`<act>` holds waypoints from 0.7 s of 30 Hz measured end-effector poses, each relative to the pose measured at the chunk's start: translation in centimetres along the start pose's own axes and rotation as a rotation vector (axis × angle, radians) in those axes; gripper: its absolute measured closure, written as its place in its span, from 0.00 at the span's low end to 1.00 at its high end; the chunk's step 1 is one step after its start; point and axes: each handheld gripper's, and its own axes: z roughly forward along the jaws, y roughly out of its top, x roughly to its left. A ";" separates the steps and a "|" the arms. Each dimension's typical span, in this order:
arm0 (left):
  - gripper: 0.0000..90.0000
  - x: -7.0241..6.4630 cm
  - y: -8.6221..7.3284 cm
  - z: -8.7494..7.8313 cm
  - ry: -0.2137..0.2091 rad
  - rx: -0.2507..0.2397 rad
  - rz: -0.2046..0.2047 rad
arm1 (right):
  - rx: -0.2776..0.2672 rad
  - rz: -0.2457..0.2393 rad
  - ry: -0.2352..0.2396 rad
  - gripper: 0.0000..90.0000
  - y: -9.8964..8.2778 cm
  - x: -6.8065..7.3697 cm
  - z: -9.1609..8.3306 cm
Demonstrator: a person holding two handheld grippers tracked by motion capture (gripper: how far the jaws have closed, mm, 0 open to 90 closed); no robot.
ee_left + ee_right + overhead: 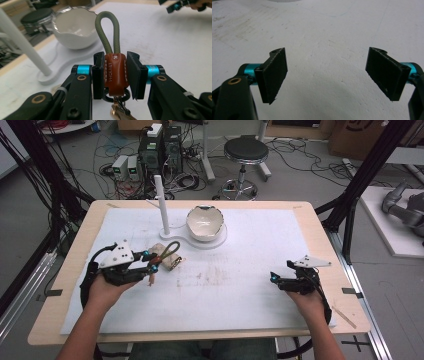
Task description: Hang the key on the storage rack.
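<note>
A keychain (115, 72) with a brown stitched leather fob, an olive cord loop (107, 30) and a metal ring with keys (120, 110) hanging below is clamped in my left gripper (115, 75); both pads press on the fob. From above, the left gripper (151, 262) is raised over the left part of the white mat, and the loop (170, 248) points toward the bowl. My right gripper (327, 75) stands open with only bare mat between its pads, low at the right side (273, 277).
A white scalloped bowl (204, 222) sits on a white stand base (220, 238) with an upright white post (161, 202) at the mat's far middle. A small tan item (175, 263) lies on the mat beside the left fingertips. A stool (245, 151) stands beyond the table.
</note>
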 end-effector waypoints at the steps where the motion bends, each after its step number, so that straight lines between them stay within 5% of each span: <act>1: 0.76 0.3 0.3 -0.2 0.017 -0.010 -0.014 | 0.000 -0.002 -0.001 0.20 0.0 0.0 0.0; 11: 0.76 2.9 3.4 -0.8 0.117 -0.051 -0.031 | 0.004 0.007 -0.001 0.20 0.1 0.0 0.2; 21: 0.76 5.6 4.4 -0.4 0.211 -0.057 -0.088 | 0.014 -0.005 0.009 0.20 0.1 0.4 0.4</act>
